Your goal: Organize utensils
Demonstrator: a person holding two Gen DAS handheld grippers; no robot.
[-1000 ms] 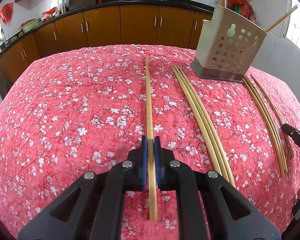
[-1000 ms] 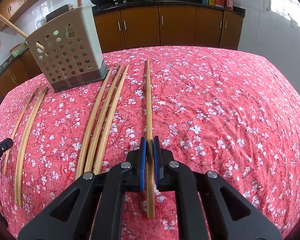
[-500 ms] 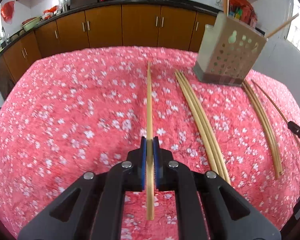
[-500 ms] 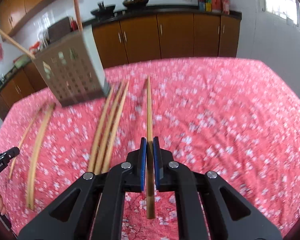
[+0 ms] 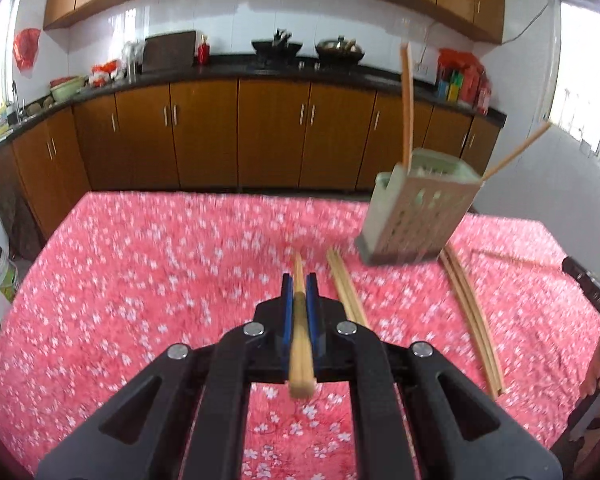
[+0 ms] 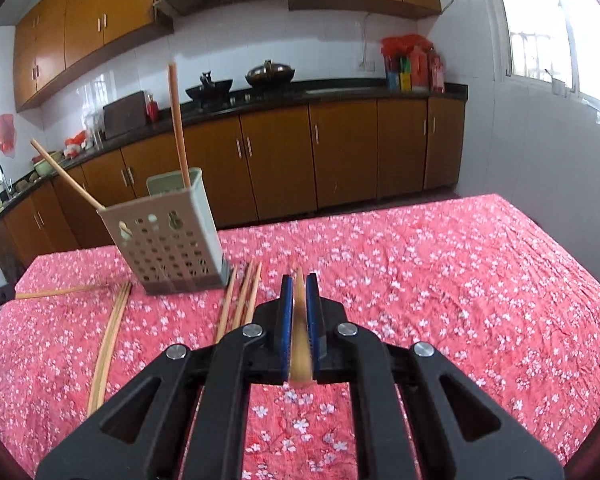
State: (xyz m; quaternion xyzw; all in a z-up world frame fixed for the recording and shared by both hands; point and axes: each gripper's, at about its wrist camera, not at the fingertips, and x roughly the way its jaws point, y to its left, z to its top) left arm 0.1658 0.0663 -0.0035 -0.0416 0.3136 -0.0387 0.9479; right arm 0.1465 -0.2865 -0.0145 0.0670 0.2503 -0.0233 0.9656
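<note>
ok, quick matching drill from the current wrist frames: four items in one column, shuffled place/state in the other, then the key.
Items
1. left gripper
2. utensil holder
3. group of three chopsticks
4. wok

Places/states
A. on the stove at the back counter
B. lying flat on the red floral tablecloth, just right of the holder's base
C. shut on a pair of chopsticks
D. standing on the table with two chopsticks sticking out of its top

Pairs: 1-C, 2-D, 3-B, 4-A
</note>
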